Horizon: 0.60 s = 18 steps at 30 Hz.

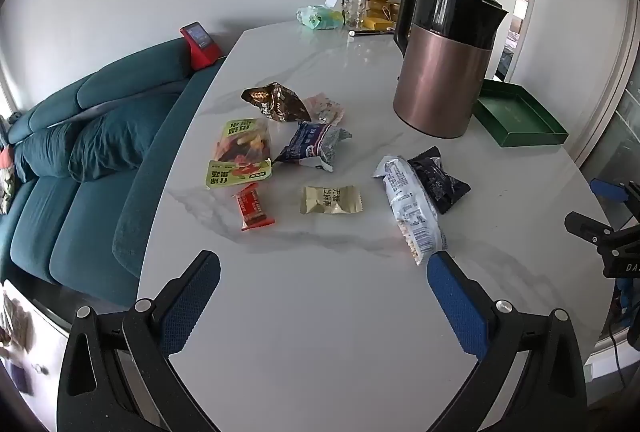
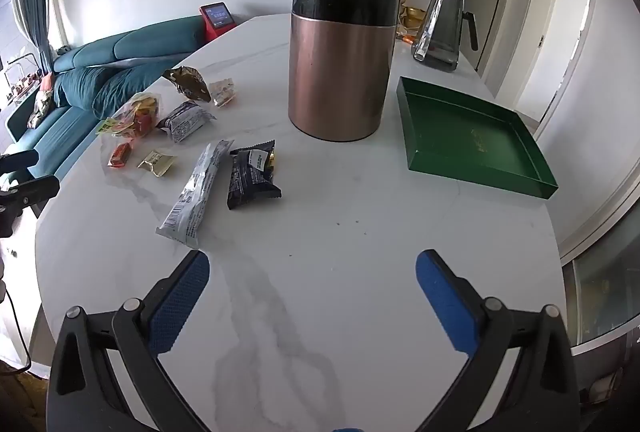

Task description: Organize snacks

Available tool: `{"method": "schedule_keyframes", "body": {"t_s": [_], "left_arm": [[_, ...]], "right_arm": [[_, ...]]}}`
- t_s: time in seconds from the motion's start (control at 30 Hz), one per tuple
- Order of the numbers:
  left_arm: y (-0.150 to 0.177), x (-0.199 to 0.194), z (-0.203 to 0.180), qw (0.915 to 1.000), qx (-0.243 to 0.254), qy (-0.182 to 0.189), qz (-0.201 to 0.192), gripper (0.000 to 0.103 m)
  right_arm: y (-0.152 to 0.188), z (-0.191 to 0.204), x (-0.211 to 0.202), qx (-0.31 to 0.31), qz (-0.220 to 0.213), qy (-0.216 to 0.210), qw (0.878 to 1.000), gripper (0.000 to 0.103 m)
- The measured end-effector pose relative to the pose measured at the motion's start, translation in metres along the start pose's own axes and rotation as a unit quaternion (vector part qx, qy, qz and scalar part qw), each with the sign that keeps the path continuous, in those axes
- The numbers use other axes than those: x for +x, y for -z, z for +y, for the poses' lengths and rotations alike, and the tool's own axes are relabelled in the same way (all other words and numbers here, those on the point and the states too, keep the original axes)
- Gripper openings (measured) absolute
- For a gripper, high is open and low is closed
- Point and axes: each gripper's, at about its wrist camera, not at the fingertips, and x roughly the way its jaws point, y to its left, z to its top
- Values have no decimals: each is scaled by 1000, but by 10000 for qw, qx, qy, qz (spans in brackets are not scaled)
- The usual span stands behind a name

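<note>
Snacks lie scattered on the white marble table (image 1: 320, 312), none in the green tray (image 2: 472, 136).

Left to right, left wrist view: teal sofa (image 1: 80, 152) beside the table's left edge, red gadget (image 1: 200, 46) on its backrest. Green-labelled clear packet (image 1: 240, 156) at the left of the cluster, small red bar (image 1: 253, 206) just below it. Brown foil pouch (image 1: 276, 100) farther back, touching a pink packet (image 1: 326, 108). Blue-and-white packet (image 1: 314, 146) between these and the beige sachet (image 1: 330, 199). Long white packet (image 1: 412, 208) lies lengthwise, touching a black packet (image 1: 438, 178) on its right. Copper kettle (image 1: 444, 60) upright behind them; tray just beside it to the right.

Left gripper (image 1: 324, 296): jaws spread wide, nothing between them, over bare tabletop. Its right pad (image 1: 456, 308) has its tip near the end of the long white packet; contact cannot be told.

Right gripper (image 2: 312, 296): jaws likewise spread wide and empty, over bare marble, well apart from the tray. Glass jug (image 2: 442, 28) stands at the far right behind the tray.
</note>
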Motion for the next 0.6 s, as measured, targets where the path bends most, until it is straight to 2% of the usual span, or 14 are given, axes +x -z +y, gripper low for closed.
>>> {"method": "schedule_keyframes", "body": {"t_s": [0.6], "left_arm": [[0, 5, 7, 9999, -22, -112, 77, 102]], "right_arm": [[-5, 1, 7, 5, 39, 3, 10000, 103]]}}
